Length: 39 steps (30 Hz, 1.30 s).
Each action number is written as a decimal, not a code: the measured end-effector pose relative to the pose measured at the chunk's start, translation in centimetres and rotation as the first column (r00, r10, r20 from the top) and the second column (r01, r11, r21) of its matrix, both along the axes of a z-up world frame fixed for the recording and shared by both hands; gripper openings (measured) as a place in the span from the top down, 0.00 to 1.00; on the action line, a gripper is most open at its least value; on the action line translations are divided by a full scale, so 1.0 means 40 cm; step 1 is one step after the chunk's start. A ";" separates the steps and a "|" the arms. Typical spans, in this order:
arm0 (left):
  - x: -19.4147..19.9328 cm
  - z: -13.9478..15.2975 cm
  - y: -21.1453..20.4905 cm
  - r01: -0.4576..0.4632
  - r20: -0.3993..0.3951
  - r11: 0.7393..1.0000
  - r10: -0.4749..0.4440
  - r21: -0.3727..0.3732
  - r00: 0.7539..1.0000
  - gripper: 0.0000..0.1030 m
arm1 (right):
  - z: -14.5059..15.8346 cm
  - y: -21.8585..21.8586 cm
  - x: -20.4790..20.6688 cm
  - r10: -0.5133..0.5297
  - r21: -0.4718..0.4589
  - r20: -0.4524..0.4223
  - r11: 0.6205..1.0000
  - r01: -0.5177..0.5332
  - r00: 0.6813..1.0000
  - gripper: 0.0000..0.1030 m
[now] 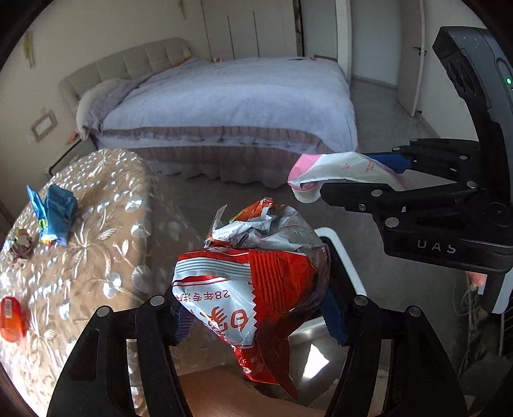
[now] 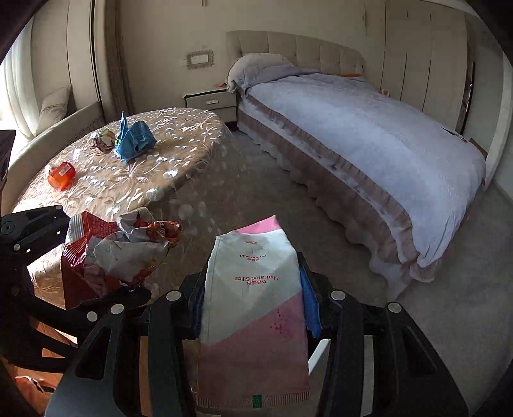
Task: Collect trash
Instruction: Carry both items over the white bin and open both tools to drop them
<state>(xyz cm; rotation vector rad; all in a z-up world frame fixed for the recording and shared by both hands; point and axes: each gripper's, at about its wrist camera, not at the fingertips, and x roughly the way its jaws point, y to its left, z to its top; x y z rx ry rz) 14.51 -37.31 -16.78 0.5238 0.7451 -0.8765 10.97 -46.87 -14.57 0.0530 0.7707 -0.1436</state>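
My left gripper is shut on a crumpled red and white snack bag, held in the air beside the table; the bag also shows in the right wrist view. My right gripper is shut on a flat pink and white pouch, which also shows in the left wrist view at the right. On the round table lie a blue wrapper, a small crumpled wrapper and an orange packet. A white bin rim shows just behind the red bag.
A bed with a lilac cover stands across the grey floor. A nightstand sits by the headboard. A sofa curves behind the table. Wardrobe doors line the far wall. Cables lie at the right.
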 end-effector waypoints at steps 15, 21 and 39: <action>0.064 -0.279 -0.178 0.149 -0.252 0.983 -0.117 0.111 0.961 0.05 | -0.274 -0.171 0.021 -0.055 0.163 -0.191 0.983 0.087 0.980 0.52; 0.070 -0.359 -0.186 0.166 -0.277 0.969 -0.111 0.182 0.954 0.05 | -0.356 -0.218 0.013 -0.081 0.179 -0.256 0.975 0.130 0.963 0.05; 0.075 -0.283 -0.156 0.134 -0.237 0.985 -0.105 0.109 0.966 0.05 | -0.309 -0.195 -0.001 -0.072 0.137 -0.199 0.985 0.101 0.977 0.05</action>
